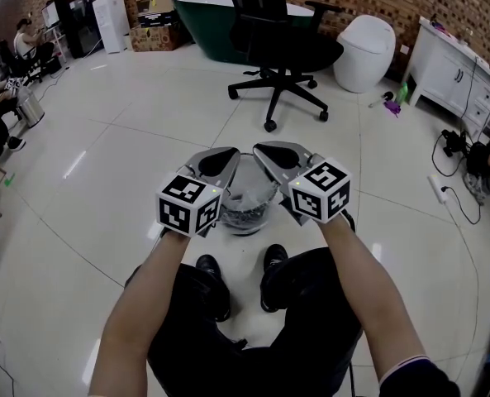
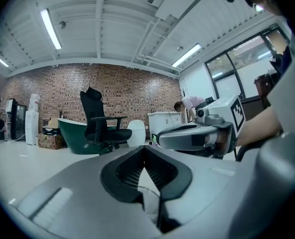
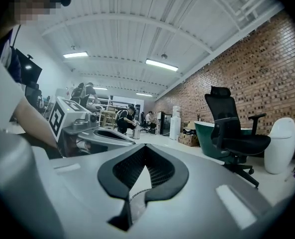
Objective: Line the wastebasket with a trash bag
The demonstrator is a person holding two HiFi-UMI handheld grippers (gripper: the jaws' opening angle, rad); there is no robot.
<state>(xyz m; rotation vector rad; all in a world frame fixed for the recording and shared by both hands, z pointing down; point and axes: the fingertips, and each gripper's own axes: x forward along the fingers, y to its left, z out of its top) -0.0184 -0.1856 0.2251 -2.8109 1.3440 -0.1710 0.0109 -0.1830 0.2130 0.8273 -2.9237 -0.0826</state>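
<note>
1. Though both tools hang over it, the mesh wastebasket (image 1: 246, 213) shows only in part. Its rim & front wall sit just below the tips, the rest is covered; can't tell if a liner is inside.
2. Left gripper (image 1: 228, 154) & right gripper (image 1: 263, 150): jaws closed tip to tip, gripping nothing. The two tools sit side by side, tips near each other.
3. Behind the tools, the person's shoes (image 1: 207, 271) stand just beside the basket.
4. Ahead of the tips, the tile floor (image 1: 104, 180) runs to an office chair (image 1: 282, 48), well apart; floor also lies to the left & right.
</note>
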